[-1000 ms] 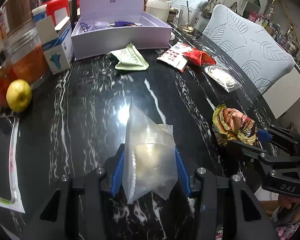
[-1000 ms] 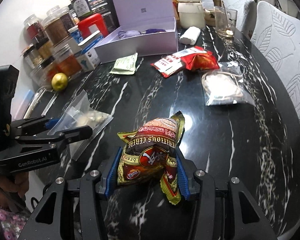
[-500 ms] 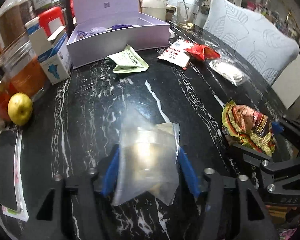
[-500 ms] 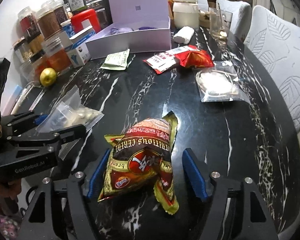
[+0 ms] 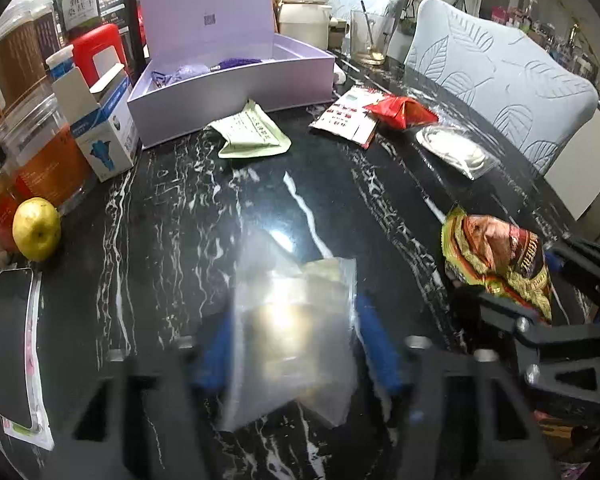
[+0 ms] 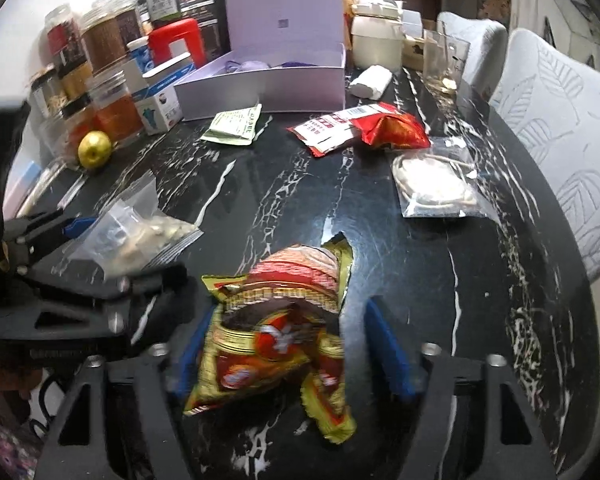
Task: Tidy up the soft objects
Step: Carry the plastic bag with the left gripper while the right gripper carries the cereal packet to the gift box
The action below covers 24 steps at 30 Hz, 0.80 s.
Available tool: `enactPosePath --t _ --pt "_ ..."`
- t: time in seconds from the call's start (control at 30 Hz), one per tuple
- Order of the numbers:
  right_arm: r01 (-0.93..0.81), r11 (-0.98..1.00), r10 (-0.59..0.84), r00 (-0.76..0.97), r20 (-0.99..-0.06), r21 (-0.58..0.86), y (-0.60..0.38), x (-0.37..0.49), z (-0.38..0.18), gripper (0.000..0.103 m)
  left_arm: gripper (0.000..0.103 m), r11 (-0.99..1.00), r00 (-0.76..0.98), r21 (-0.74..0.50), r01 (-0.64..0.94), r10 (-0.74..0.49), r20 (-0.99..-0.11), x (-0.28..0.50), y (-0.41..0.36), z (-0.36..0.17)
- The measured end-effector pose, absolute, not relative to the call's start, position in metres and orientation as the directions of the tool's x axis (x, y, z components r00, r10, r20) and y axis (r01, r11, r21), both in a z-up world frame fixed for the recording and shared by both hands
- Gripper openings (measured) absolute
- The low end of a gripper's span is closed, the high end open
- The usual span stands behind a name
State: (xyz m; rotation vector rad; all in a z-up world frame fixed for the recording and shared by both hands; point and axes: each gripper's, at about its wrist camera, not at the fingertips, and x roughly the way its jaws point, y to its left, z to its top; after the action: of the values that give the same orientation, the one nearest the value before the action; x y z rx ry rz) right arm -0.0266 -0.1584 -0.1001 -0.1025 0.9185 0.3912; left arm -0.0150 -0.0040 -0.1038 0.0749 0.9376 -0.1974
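Observation:
A clear zip bag of pale lumps (image 5: 296,340) lies on the black marble table between the spread blue fingers of my left gripper (image 5: 296,348), which is open; the bag also shows in the right wrist view (image 6: 140,232). A red and gold snack packet (image 6: 276,336) lies between the spread fingers of my right gripper (image 6: 288,348), which is open; the packet shows in the left wrist view (image 5: 496,256). An open lilac box (image 5: 236,92) stands at the back.
A green sachet (image 5: 252,136), a red and white packet (image 5: 372,116) and a clear bag with a white coil (image 5: 452,148) lie mid-table. Jars, a blue-white carton (image 5: 104,132) and a yellow fruit (image 5: 36,228) line the left. A phone (image 5: 12,344) lies front left. Chairs stand right.
Both grippers have opened and let go: the clear bag and the snack packet have dropped onto the table between the fingers. Both cameras have risen and pulled back a little.

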Motion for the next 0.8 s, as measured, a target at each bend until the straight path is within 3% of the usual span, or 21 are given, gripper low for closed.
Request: enactPosePath --t 0.07,0.8 --pt "-0.37 0.925 0.29 0.544 -0.787 0.085 -0.159 -0.028 -0.099 0.05 0.044 0.978 0.575 -0.025 0.209 -0.143 -0.805 -0.015 -0.005 -0.103" --pt "-0.426 0.874 0.438 0.487 -0.755 0.232 -0.155 -0.045 -0.076 0.046 0.044 0.975 0.61 -0.096 0.201 -0.201 -0.767 -0.038 0.01 -0.065"
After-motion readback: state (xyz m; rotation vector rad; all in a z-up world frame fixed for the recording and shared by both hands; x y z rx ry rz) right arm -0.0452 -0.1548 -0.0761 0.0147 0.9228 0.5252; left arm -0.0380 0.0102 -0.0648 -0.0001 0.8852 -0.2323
